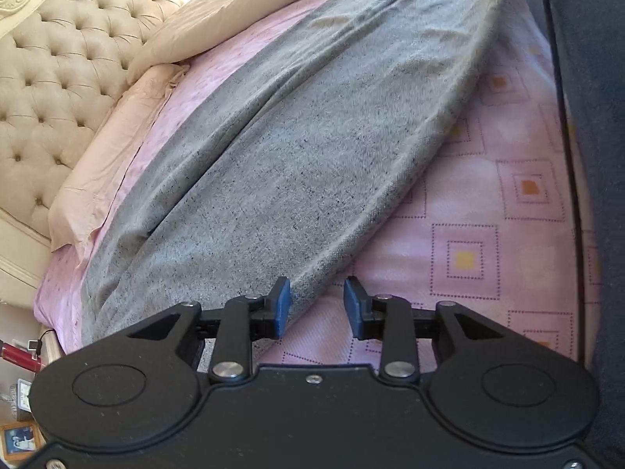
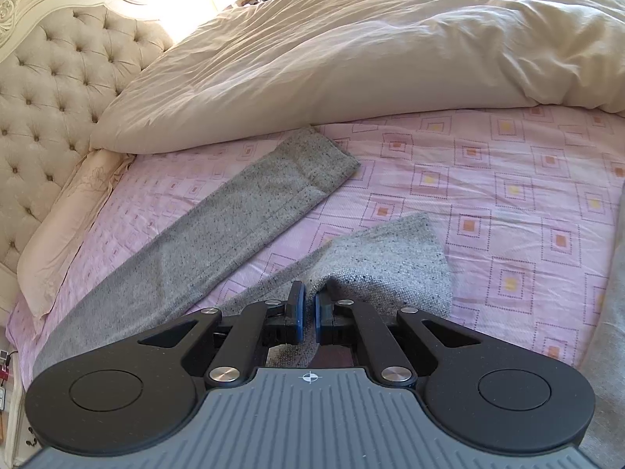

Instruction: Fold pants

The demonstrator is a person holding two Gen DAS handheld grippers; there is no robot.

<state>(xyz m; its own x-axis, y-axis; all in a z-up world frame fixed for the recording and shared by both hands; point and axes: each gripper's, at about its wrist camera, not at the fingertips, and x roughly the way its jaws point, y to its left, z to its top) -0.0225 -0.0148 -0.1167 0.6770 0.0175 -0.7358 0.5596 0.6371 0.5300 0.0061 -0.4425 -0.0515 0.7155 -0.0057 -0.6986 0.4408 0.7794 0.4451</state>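
Right wrist view: your right gripper [image 2: 309, 308] pinches one leg of the gray pants [image 2: 218, 230] lying across the bed [image 2: 508, 195], and that thin bite could slip. Your left gripper [image 1: 317, 305] gapes empty over the edge of the pants, so the waist may drag.

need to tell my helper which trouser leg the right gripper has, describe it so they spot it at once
On the pink patterned bed sheet, below the big cream duvet, two grey pants legs lie apart. The held one is nearer, its cuff bunched and lifted at the right gripper; the other leg lies flat towards the headboard.
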